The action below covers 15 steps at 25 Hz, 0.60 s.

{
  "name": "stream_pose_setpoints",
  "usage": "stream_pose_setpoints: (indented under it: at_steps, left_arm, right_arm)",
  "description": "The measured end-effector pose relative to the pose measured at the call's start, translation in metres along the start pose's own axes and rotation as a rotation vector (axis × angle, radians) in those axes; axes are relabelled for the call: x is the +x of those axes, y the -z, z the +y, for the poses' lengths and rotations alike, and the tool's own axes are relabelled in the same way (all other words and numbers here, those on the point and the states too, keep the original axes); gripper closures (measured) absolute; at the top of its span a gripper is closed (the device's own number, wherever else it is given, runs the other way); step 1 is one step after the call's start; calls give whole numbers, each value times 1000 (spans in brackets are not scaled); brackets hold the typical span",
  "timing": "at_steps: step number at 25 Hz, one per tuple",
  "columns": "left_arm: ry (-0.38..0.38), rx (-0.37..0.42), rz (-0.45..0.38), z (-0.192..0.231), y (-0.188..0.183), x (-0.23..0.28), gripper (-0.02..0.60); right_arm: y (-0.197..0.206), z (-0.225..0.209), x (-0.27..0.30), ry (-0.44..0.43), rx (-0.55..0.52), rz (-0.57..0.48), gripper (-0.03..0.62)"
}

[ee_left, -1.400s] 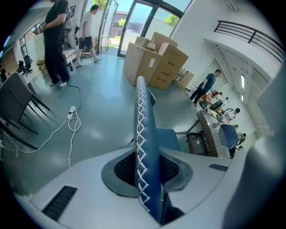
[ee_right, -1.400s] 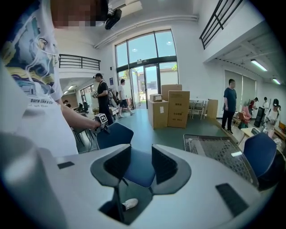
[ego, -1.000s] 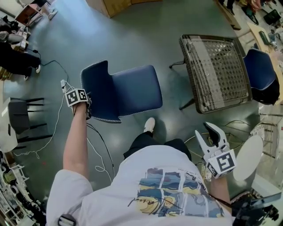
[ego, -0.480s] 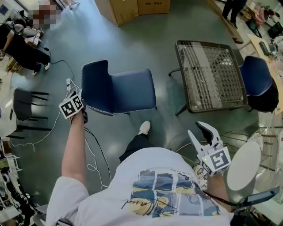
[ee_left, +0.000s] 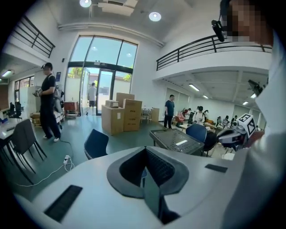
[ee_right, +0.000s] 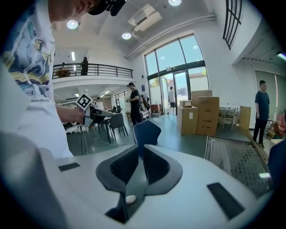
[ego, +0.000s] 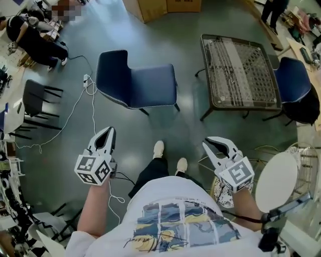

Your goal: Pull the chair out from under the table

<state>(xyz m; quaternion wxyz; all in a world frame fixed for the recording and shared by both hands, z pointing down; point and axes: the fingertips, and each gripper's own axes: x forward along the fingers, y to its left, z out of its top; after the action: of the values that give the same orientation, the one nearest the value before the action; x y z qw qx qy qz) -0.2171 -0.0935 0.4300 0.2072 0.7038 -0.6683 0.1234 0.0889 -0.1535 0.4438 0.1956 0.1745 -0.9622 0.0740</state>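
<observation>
The blue chair [ego: 136,80] stands on the floor left of the mesh-top table [ego: 241,73], clear of it, its backrest to the left. It shows small in the left gripper view [ee_left: 96,143] and past the jaws in the right gripper view [ee_right: 146,132]. My left gripper [ego: 106,132] hangs near my body, well short of the chair, shut and empty [ee_left: 144,156]. My right gripper [ego: 216,144] is level with it on the right; its jaws are closing with nothing between them [ee_right: 140,154].
A second blue chair [ego: 295,80] sits at the table's right side. A black chair [ego: 35,103] and a white cable [ego: 85,95] lie to the left. Cardboard boxes [ego: 160,7] stand at the back, and a round white top [ego: 276,180] at the right. Several people stand around the hall.
My left gripper has let go of the chair's backrest, swung back toward my body and shut. My right gripper's jaws have narrowed. The chair now stands farther from me.
</observation>
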Motion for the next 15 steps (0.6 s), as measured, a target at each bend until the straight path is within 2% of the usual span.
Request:
stream_pose_setpoints:
  at_steps: [3,6,9,11,12,13,15]
  left_arm:
    - [50,26,-4,-47,14,-28,572]
    - [189,51,-26,-93,18,-54,572]
    - [315,190,-29,-123,20,-88,572]
    - [346,292,-32,-122,27,-119,572]
    - [360,315,-29,-118,33,-136,572]
    - [384,311,-26,-115,41,-154,572]
    - [448,248,-36,-107,55,-188,572]
  right_arm:
    - [1,24,0,-21,-22,-4,566]
    - [1,54,-1,-48,-48,-4,572]
    - [-8,94,0,-58,-87,-16,572]
    - [-15,129,6,-63,-107,-14,572]
    - [-18,149,10,-69,-113,-14,572]
    - [-21,170,15,-75,-119,-19,572]
    - [-24,213,25,-87,-133,-28,572]
